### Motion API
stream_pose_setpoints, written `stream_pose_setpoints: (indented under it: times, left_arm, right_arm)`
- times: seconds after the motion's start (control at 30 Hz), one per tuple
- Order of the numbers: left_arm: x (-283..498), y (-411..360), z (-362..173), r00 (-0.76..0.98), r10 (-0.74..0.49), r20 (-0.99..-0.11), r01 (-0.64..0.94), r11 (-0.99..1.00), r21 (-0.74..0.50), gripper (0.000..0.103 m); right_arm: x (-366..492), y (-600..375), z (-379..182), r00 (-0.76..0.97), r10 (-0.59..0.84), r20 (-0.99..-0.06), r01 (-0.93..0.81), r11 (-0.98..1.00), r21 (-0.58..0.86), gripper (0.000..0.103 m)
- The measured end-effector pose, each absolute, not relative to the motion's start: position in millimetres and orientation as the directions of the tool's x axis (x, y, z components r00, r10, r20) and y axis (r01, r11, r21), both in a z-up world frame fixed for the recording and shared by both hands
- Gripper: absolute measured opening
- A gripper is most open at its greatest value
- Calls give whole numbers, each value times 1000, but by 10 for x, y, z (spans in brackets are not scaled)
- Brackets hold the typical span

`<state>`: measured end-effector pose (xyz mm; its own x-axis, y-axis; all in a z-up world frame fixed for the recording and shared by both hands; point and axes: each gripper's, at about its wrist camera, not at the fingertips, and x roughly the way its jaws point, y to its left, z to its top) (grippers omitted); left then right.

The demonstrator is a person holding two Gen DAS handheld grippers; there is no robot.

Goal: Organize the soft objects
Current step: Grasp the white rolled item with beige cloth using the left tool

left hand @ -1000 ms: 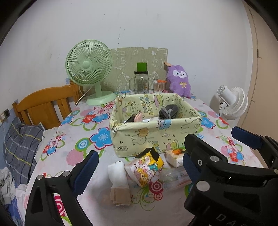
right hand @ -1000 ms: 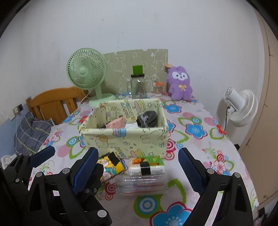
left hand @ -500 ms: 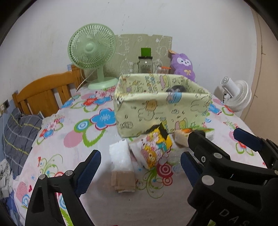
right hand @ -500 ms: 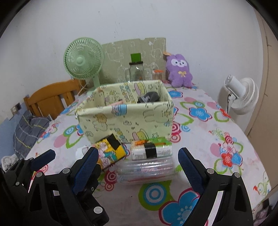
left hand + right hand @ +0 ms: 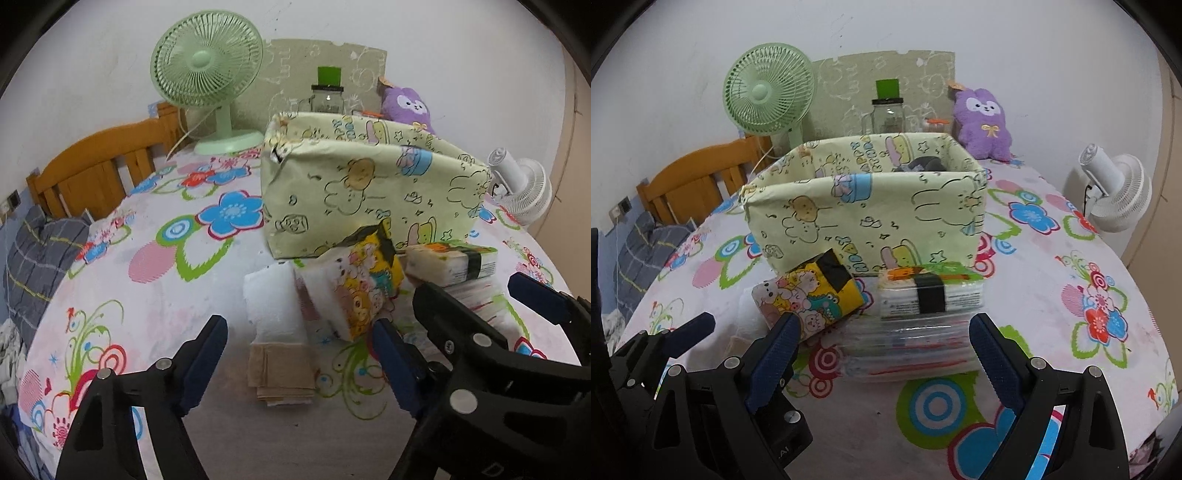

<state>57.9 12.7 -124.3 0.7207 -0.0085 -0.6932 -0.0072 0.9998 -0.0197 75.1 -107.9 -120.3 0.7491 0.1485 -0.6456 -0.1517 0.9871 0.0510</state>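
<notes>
We work over a flower-print tablecloth. Our left gripper is spread wide around the white folded cloth and beige cloth. Our right gripper gapes before the clear-wrapped packs. At twelve o'clock sit the tissue pack, the cartoon pack and the yellow fabric box.

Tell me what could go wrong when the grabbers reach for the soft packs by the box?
1. The white tissue pack lies on slippery clear packs; squeezing the stack might slide it off.
2. The cartoon pack leans between both open grippers, left and right, so they might bump.
</notes>
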Motion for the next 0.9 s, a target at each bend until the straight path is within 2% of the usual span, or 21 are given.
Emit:
stream_pose_setpoints:
  times: [0.07, 0.2, 0.27, 0.47, 0.57, 0.9]
  left_arm:
    - [604, 140, -1274, 710, -4, -704, -13, 1000, -19, 70]
    - [646, 180, -1323, 690, -28, -723, -3, 999, -42, 58]
    - [658, 190, -1350, 680, -36, -733, -1, 999, -50, 47]
    - [619, 188, -1349, 685, -20, -728, -12, 999, -39, 31]
    - [586, 192, -1343, 683, -21, -730, -19, 999, -47, 28]
    - [388, 48, -1252, 706, 1, -708, -27, 999, -26, 26]
  right_arm:
    - [771, -1053, -1228, 744, 148, -652, -156, 987, 46, 94]
    - [807, -1021, -1255, 737, 147, -660, -158, 986, 44, 94]
    - [822, -1004, -1270, 734, 143, -664, -158, 987, 38, 94]
    - [850, -975, -1309, 723, 146, -675, -164, 986, 37, 94]
    - [842, -986, -1305, 723, 148, -674, -164, 986, 40, 94]
    - [703, -1122, -1245, 734, 164, -659, -158, 985, 69, 94]
